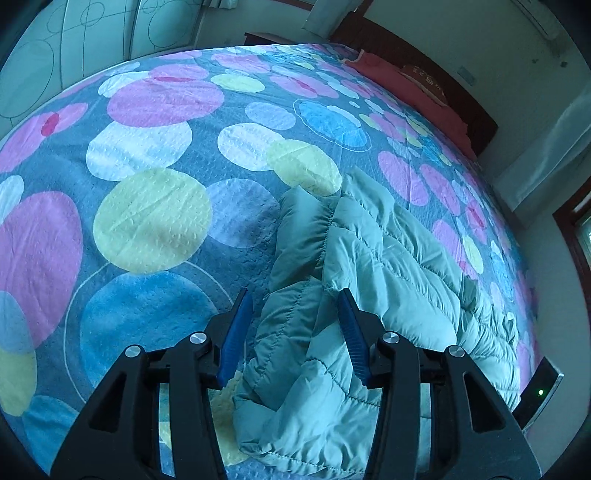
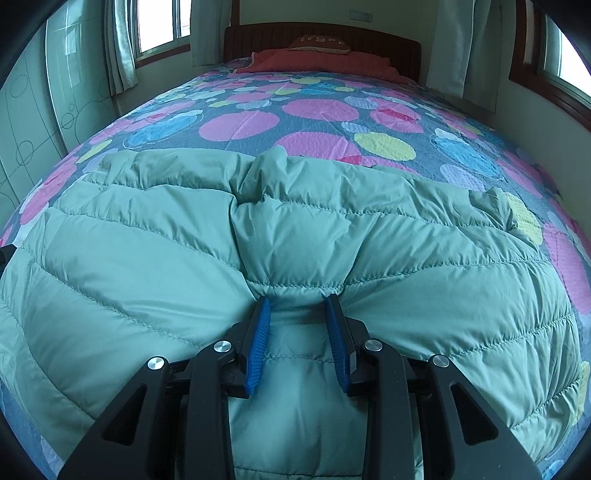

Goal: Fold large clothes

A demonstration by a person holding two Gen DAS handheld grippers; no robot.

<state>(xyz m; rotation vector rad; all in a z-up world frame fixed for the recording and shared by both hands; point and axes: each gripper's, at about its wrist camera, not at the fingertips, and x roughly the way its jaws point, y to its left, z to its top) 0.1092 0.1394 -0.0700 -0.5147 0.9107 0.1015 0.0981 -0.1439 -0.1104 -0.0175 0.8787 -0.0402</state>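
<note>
A pale green quilted puffer jacket (image 1: 388, 266) lies bunched on the bed, running from the lower middle toward the right. My left gripper (image 1: 294, 293) hovers over its near end. Its blue pads stand apart, a fold of the jacket lies loosely between them, and the left pad is clear of the cloth. In the right wrist view the jacket (image 2: 147, 240) spreads wide across the near part of the bed. My right gripper (image 2: 298, 298) is shut on a pinched fold of it, and the cloth puckers toward the pads.
The bed cover (image 1: 147, 221) is blue with large coloured circles and is bare to the left of the jacket. A red blanket (image 2: 317, 61) and a pillow (image 2: 321, 42) lie by the dark headboard (image 2: 388, 44). Wardrobe doors (image 2: 33, 122) stand at the left, curtained windows (image 2: 159, 26) behind.
</note>
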